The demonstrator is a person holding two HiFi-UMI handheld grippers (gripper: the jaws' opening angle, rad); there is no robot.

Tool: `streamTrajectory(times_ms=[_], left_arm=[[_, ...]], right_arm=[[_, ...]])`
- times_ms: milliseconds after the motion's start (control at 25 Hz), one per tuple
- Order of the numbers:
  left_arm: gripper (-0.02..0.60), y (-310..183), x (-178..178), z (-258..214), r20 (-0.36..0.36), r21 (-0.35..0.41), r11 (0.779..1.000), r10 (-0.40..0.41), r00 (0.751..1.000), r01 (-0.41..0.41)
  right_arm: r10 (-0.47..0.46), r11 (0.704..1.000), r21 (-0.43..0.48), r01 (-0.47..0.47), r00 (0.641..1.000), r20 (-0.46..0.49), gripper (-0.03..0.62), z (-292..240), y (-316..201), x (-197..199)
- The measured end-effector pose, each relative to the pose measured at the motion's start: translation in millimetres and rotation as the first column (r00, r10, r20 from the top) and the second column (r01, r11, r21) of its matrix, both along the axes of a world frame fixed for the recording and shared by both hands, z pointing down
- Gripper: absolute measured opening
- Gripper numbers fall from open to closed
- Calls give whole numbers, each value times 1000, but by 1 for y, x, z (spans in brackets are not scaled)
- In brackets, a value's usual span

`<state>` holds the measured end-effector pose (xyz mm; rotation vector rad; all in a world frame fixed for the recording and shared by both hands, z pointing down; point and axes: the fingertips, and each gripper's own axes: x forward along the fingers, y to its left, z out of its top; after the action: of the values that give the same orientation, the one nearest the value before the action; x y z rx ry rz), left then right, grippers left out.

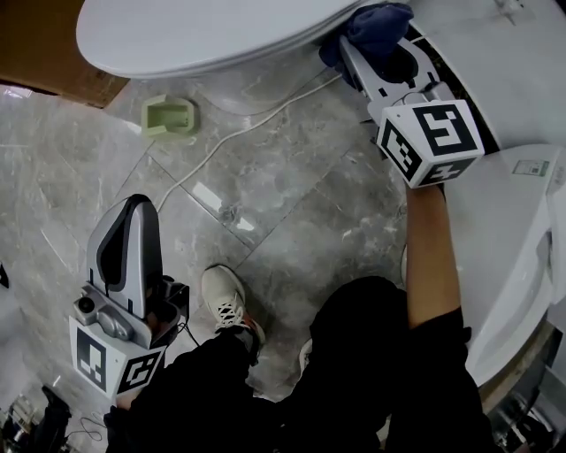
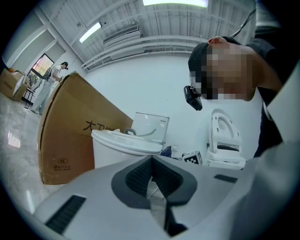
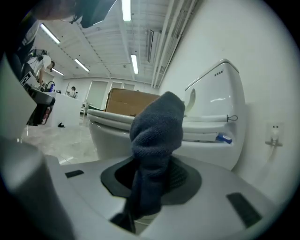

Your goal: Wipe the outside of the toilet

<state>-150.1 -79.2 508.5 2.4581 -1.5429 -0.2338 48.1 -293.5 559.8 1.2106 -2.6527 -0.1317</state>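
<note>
1. My right gripper's fingers [image 3: 185,176] are clamped tight on a dark blue cloth [image 3: 157,131]. Its bunched end sits at the closed lid's edge on the toilet [image 1: 203,35], near the tank [image 3: 215,93].
2. Risk, I judge: dragging under that rim could tug the cloth loose.
3. The toilet looks white and glossy, and I see no marks.
4. My left gripper [image 1: 133,205] hangs low over the marble floor [image 1: 292,203], jaws together, empty.

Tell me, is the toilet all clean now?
Not yet, I think. No wiped patch shows. The right hand-held gripper is clamped on the blue cloth, up beside the toilet under its lid. The left hand-held gripper hangs shut and empty. The toilet's outside and tank likely remain.
</note>
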Motion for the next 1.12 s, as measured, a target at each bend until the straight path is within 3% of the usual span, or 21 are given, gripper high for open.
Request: streamTrajectory(times_ms=[480,1120], left_arm=[[11,-9,-1,9,-5,-22,1000,10,1000,-11],[10,-16,-9,23,-13,-62,998,12,1000,-13]], right_arm=[[-13,1000,-19,12,999,-50,114,25,-8,-4],[2,988,-155,-24,990,-143,114,128,-26,-8]])
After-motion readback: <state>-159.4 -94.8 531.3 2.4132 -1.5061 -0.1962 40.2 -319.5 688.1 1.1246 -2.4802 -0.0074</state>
